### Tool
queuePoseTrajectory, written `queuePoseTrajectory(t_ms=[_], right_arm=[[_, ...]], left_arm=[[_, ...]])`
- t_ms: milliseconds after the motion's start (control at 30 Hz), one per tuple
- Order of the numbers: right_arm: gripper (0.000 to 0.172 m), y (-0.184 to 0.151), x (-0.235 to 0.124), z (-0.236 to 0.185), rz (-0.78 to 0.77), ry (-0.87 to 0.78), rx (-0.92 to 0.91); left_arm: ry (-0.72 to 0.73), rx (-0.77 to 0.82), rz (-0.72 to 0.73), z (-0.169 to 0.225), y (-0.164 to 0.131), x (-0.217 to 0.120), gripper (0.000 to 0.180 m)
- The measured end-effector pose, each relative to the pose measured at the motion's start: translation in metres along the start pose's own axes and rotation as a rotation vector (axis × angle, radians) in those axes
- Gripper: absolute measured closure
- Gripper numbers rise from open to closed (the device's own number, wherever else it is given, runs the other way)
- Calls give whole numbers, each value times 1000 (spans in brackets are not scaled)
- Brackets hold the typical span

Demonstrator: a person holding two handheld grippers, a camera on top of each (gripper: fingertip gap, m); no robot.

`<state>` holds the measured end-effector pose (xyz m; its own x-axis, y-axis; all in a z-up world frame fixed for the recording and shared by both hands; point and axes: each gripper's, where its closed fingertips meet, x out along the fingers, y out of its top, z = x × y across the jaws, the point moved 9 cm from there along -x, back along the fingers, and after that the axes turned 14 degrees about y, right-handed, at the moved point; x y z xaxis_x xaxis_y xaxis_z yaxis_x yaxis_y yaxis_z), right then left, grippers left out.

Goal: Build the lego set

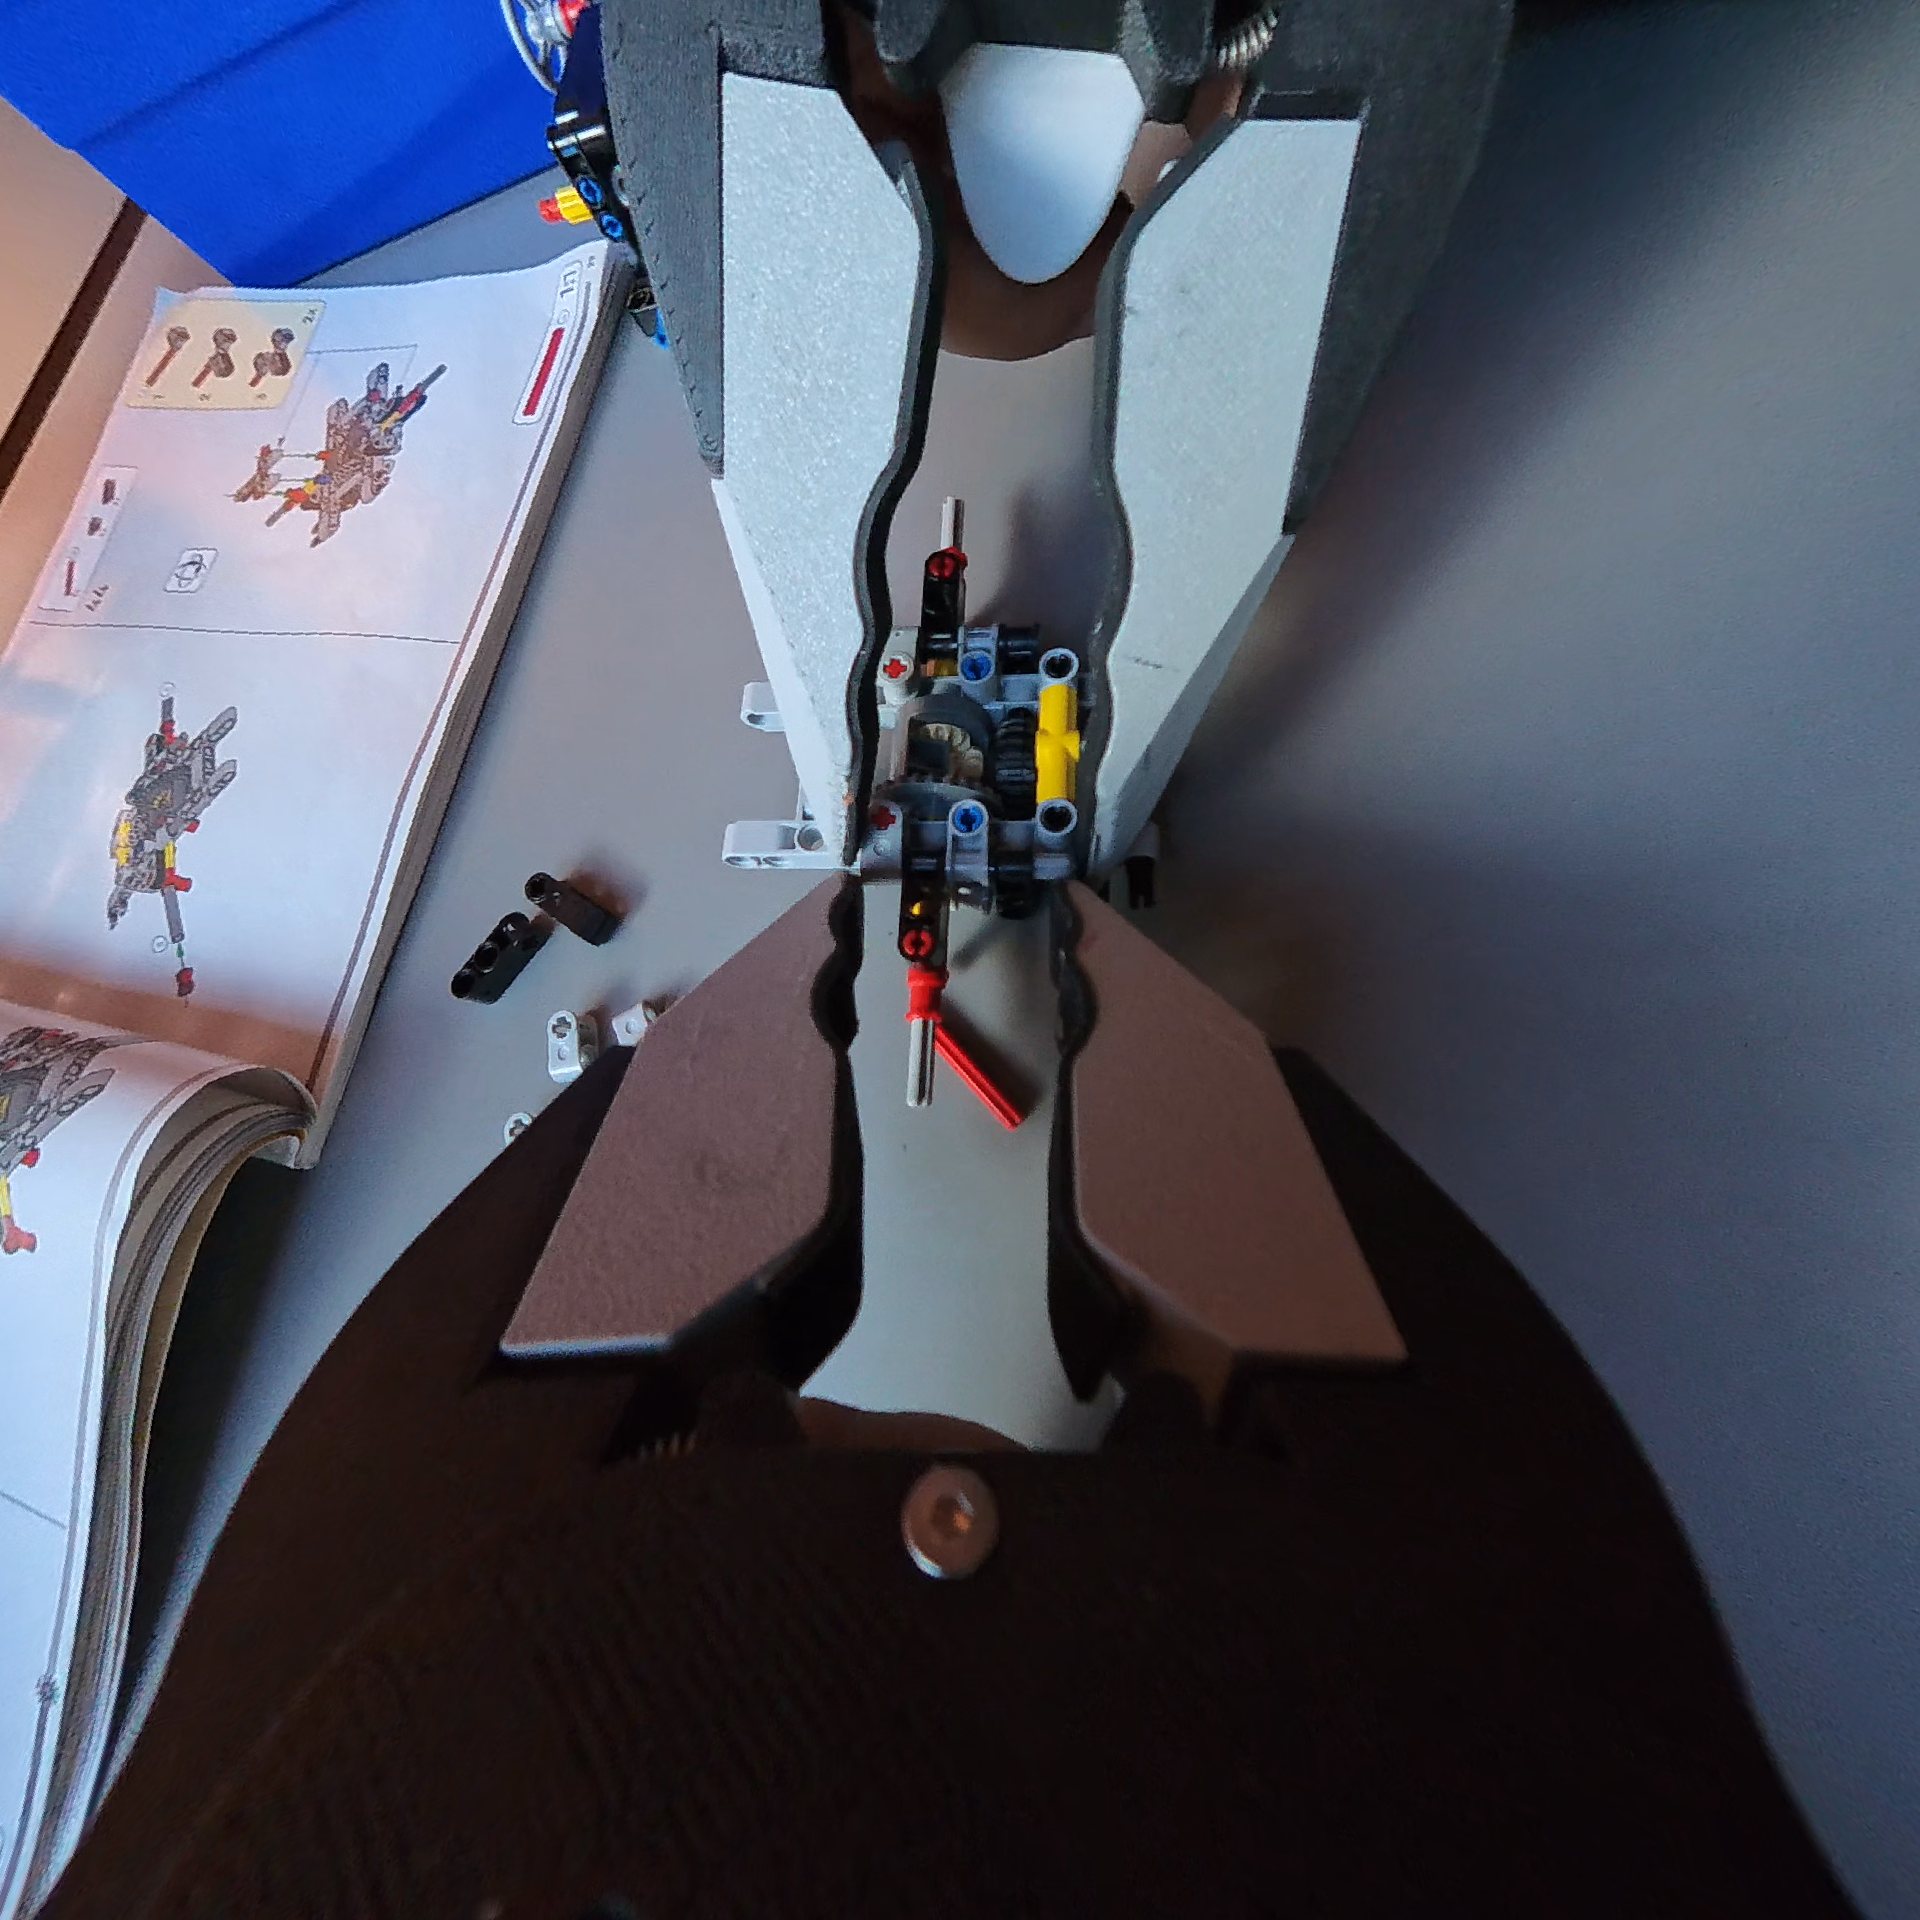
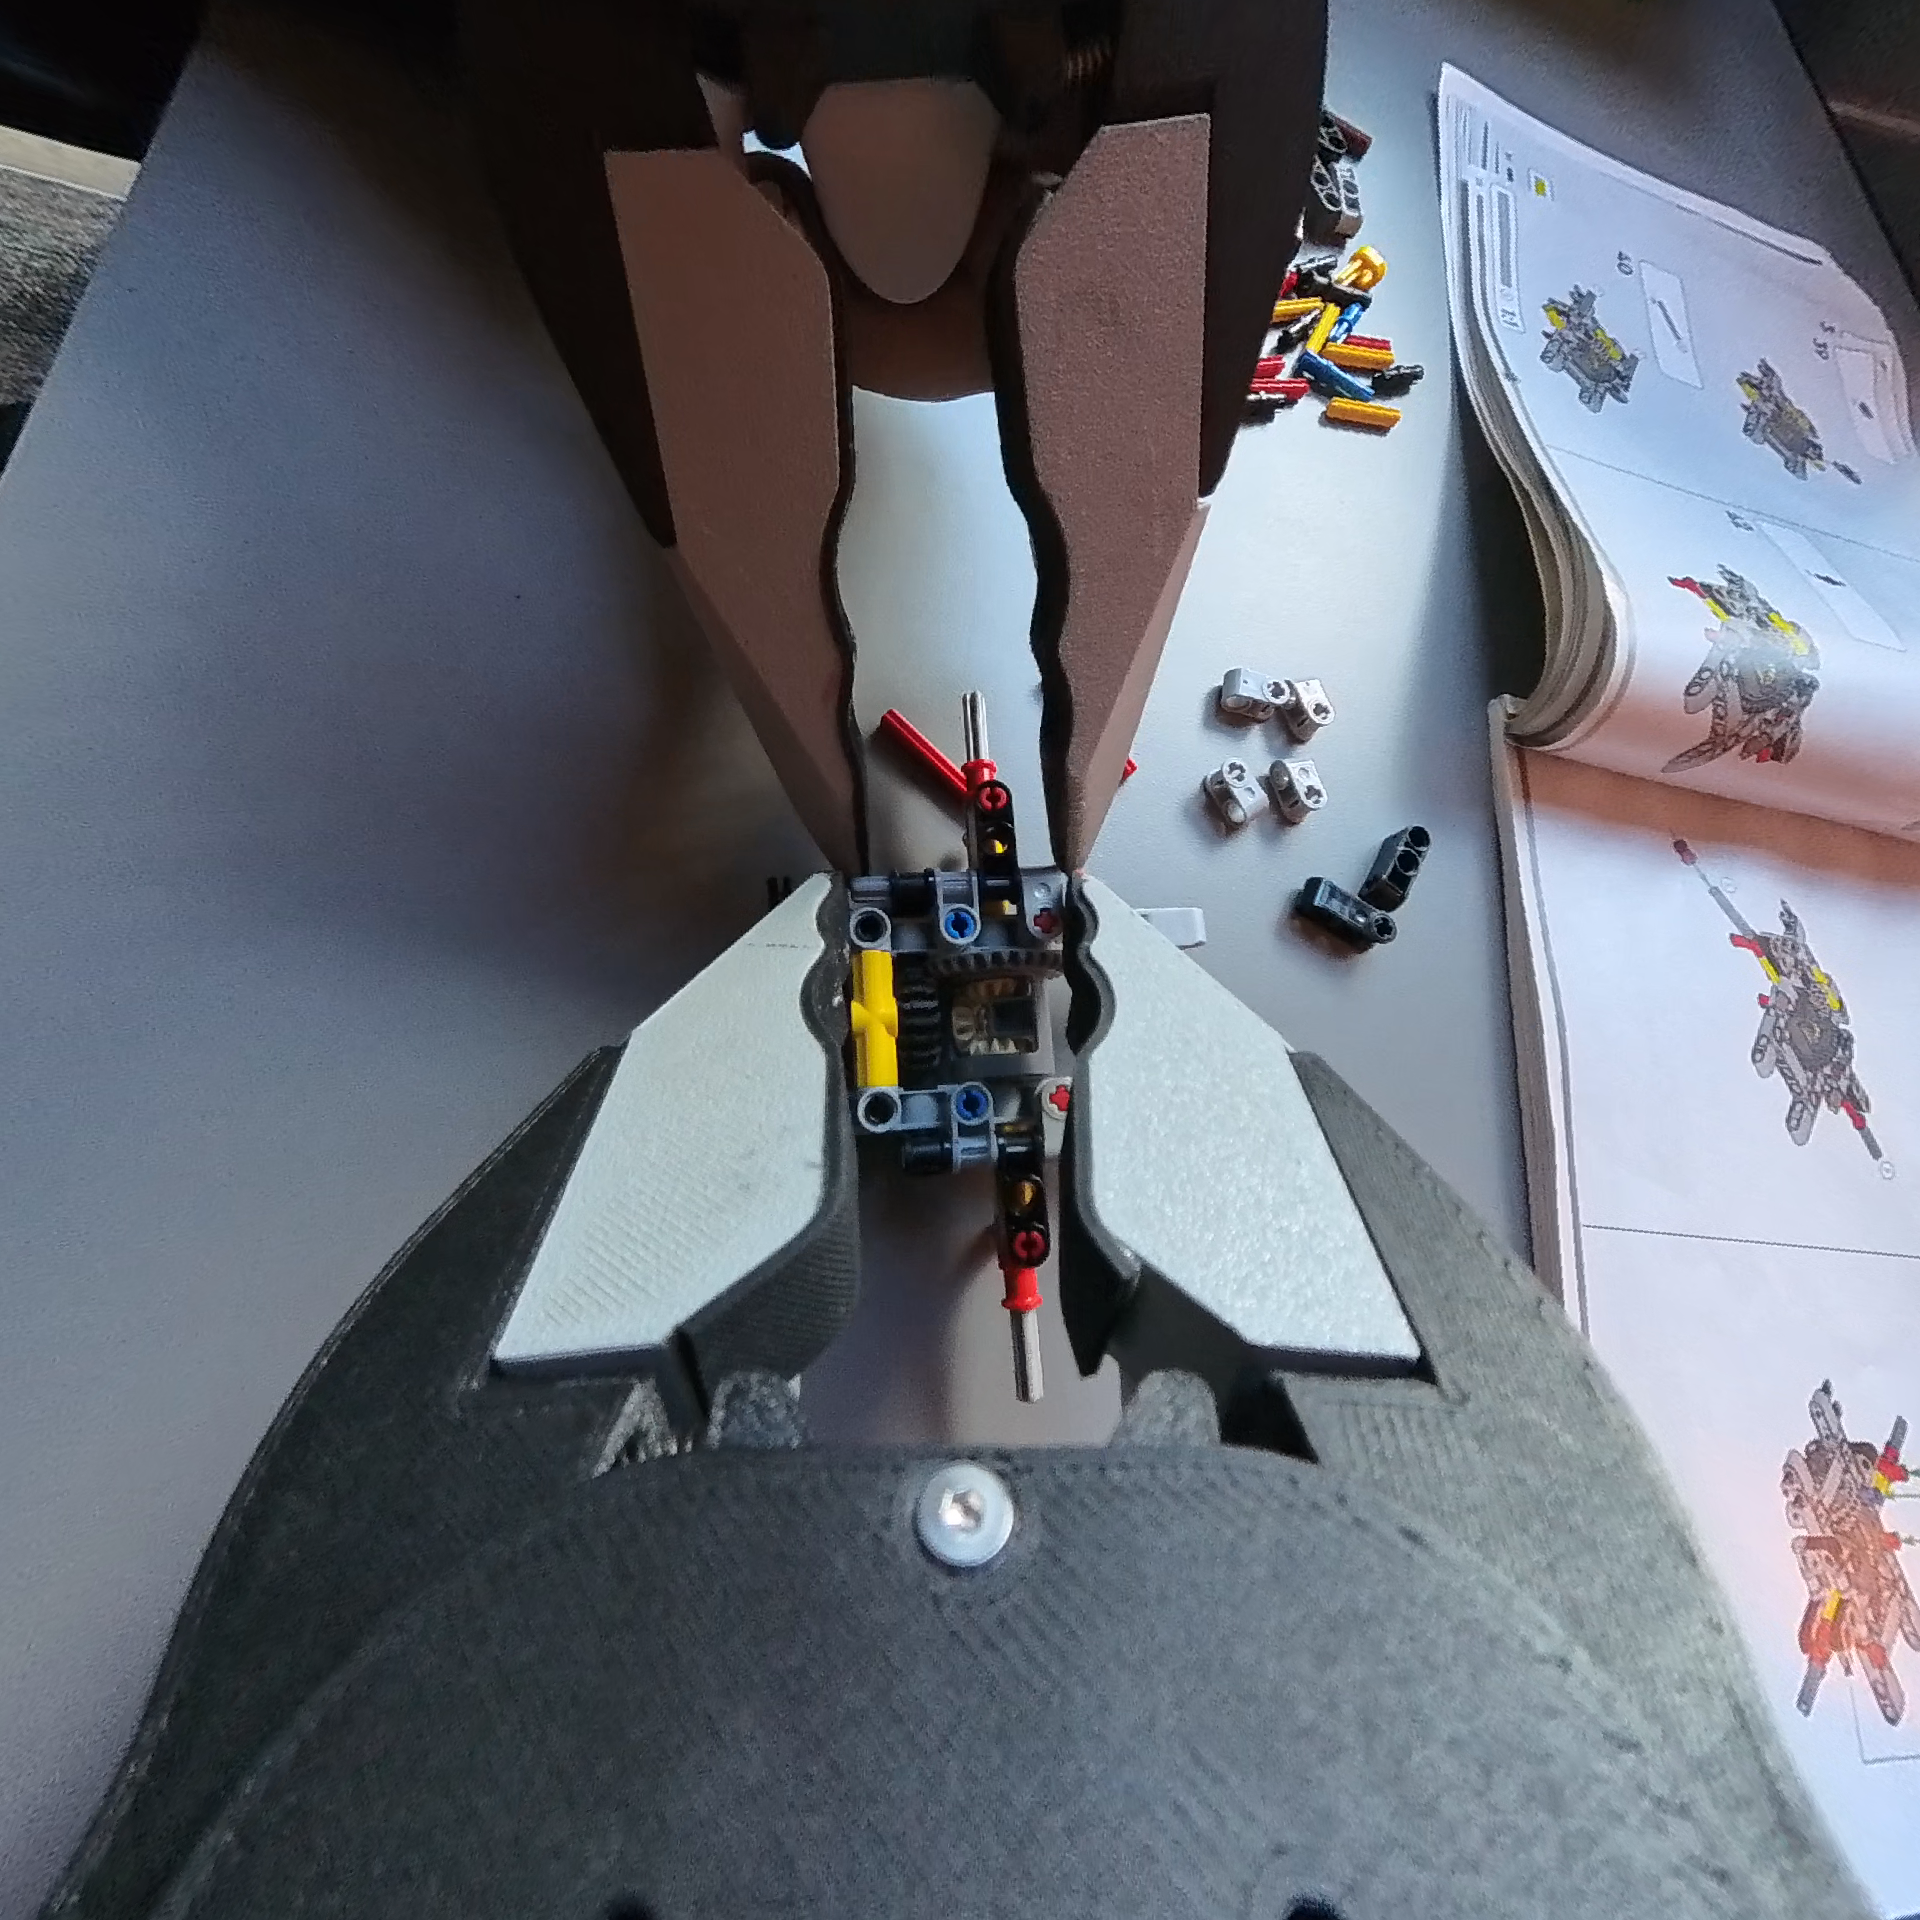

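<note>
Right tongs (image 2: pixel 961 997), grey-fingered, clamped on the toy-brick gear assembly (image 2: pixel 956 1023) from both sides, pads pressing its frame. Left tongs (image 1: pixel 961 894), brown-fingered, tips just touching the assembly's near end, grip not clear. Held above the grey table (image 2: pixel 364 727), beside loose black connectors (image 2: pixel 1361 888), grey connectors (image 2: pixel 1273 753) and an open instruction booklet (image 2: pixel 1714 987).

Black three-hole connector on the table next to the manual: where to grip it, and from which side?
Probably from above, with the pads on the two long side walls of the black three-hole connector at mid-length. It lies flat on the table with both long sides free. One end sits by the second black connector, so an endwise pinch would likely nudge that.
</note>
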<state>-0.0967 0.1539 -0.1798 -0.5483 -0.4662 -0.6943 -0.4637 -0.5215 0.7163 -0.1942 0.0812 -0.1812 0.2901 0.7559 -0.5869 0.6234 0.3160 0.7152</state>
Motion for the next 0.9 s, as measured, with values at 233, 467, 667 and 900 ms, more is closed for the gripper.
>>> queuePoseTrajectory(t_ms=[233, 467, 667, 900], right_arm=[[133, -1, -1, 0, 2, 5, 3], [132, -4, 0, 2, 1, 16, 13], [129, -1, 0, -1, -37, -61, -34], [134, -2, -1, -3, -64, -62, -50]], left_arm=[[22, 25, -14, 2, 3, 1, 147], [54, 63, -29, 5, 5, 1, 147], [67, 74, -26, 4, 4, 2, 148], [57, 65, -17, 4, 4, 1, 148]])
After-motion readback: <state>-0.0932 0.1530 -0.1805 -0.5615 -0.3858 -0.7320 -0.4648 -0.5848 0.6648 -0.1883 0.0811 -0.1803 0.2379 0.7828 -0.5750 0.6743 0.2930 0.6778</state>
